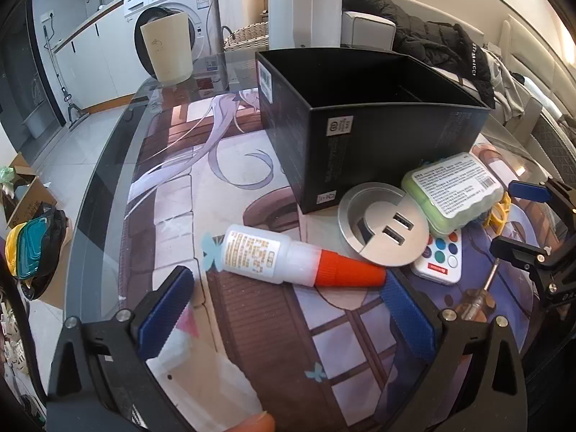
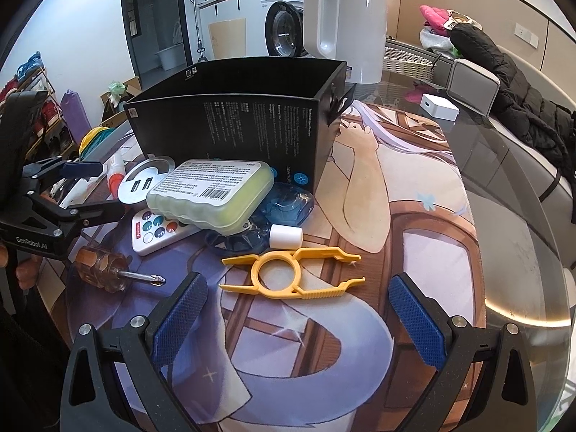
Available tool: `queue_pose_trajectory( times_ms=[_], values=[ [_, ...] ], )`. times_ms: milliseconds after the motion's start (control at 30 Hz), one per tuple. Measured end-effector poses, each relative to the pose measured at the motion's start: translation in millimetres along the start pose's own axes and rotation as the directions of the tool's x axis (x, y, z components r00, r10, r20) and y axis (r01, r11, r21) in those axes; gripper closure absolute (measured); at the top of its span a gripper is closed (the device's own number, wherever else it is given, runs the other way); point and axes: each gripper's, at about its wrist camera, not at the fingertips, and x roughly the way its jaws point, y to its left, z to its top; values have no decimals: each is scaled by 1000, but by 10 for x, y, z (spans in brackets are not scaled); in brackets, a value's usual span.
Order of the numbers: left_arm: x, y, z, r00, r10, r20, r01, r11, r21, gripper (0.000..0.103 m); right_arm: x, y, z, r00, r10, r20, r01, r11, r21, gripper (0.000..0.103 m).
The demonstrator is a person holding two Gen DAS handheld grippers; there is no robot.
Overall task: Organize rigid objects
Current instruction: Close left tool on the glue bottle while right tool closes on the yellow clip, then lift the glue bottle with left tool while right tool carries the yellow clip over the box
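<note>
A black open box (image 1: 363, 115) (image 2: 234, 126) stands on the printed mat. Beside it lie a white glue bottle with an orange cap (image 1: 298, 257) (image 2: 116, 176), a silver USB disc (image 1: 385, 228) (image 2: 142, 181), a green case (image 1: 455, 190) (image 2: 212, 196), a white remote (image 1: 441, 261) (image 2: 158, 230), a screwdriver (image 1: 480, 297) (image 2: 111, 268), a yellow plastic tool (image 2: 291, 273) and a blue crumpled bottle (image 2: 277, 216). My left gripper (image 1: 288, 309) is open, its fingers either side of the glue bottle. My right gripper (image 2: 297, 315) is open just short of the yellow tool.
A white kettle (image 2: 345, 21) and a cream bucket (image 1: 167, 46) stand behind the box. A black jacket (image 2: 518, 90) drapes over a sofa at the right. A small white box (image 2: 439, 106) sits on the glass table (image 2: 504, 187). Washing machine and floor clutter lie beyond.
</note>
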Motion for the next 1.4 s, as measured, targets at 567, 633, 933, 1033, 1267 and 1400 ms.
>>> queue_pose_trajectory(
  times_ms=[567, 633, 933, 1033, 1267, 1400],
  values=[
    [22, 23, 15, 1000, -4, 1, 4, 1000, -18, 0, -74, -2, -35, 999, -11, 34, 10, 1000, 12, 24],
    [21, 20, 16, 1000, -4, 1, 4, 1000, -18, 0, -85, 6, -45, 999, -13, 35, 13, 1000, 12, 24],
    [-38, -8, 2, 999, -14, 34, 14, 1000, -4, 17, -119, 20, -86, 999, -28, 40, 27, 999, 28, 24],
    [-47, -14, -5, 999, -12, 34, 12, 1000, -6, 17, -127, 14, -95, 999, -30, 41, 29, 999, 32, 24],
    [-124, -13, -36, 999, 9, 52, -7, 1000, -22, 17, -173, 7, -127, 998, -42, 50, 40, 999, 37, 24],
    [-208, -11, -52, 997, 6, 78, -4, 999, -33, 17, -255, 22, -134, 996, -45, 76, 42, 998, 37, 24]
  ],
)
